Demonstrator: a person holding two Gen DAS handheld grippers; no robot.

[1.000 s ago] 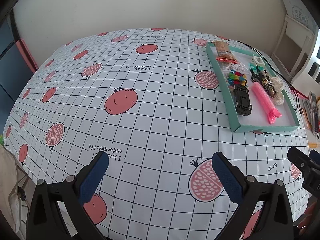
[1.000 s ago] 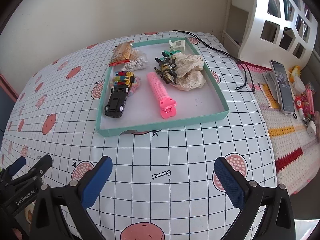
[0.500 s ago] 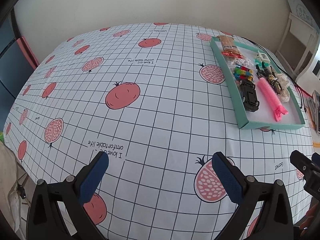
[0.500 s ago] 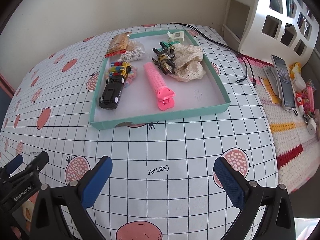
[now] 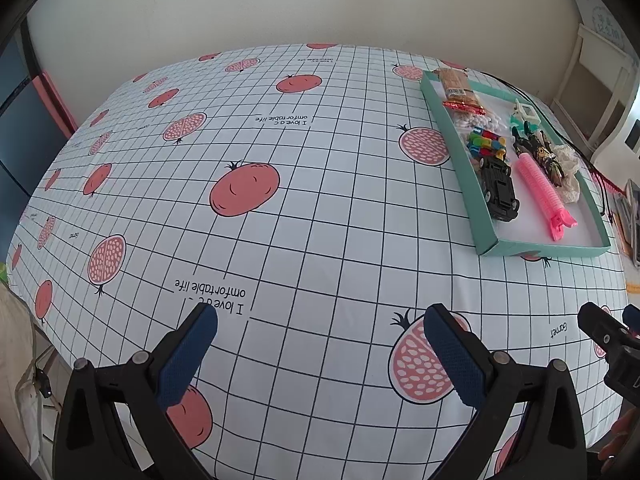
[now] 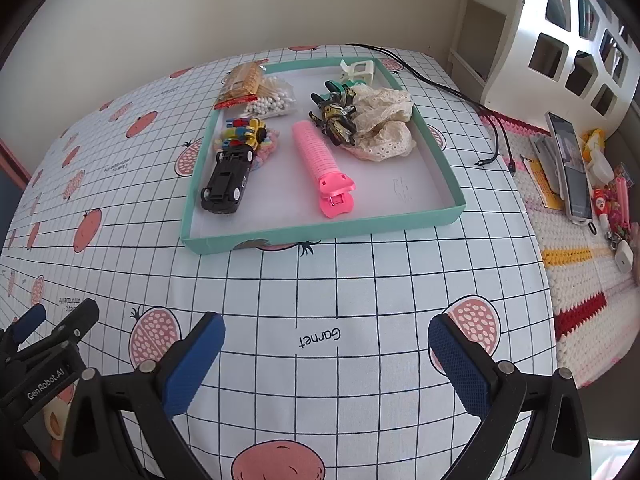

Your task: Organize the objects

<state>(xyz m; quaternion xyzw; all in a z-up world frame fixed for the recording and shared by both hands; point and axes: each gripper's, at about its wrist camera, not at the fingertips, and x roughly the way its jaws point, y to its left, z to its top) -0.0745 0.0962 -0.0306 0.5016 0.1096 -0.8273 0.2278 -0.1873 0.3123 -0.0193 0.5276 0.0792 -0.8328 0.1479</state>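
My big bed [image 6: 360, 288] has a white sheet with black squares and pink fruit pictures on it. A flat teal cardboard tray [image 6: 320, 236] with a white floor sits on the bed, far in front of my right hand-held gripper [image 6: 326, 354] and off to the right of my left hand-held gripper [image 5: 320, 340]. Both of my hand-held grippers are spread wide with nothing in them, and they hang over the bare sheet.

All the little things lie inside the tray. A crumpled cream lace cloth [image 6: 384, 124] is at the back right. A long pink ribbed hair clip [image 6: 320, 164] lies in the middle. A black toy car [image 6: 228, 180] is on the left side, and a small pile of bright colored toy bits [image 6: 246, 136] touches its far end. A clear bag of white cotton swabs [image 6: 270, 98] and a pack of tan crackers [image 6: 242, 80] are at the back left. A black and gold hair clip [image 6: 334, 118] rests against the lace cloth. A pale green clip [image 6: 358, 70] stands at the back wall.
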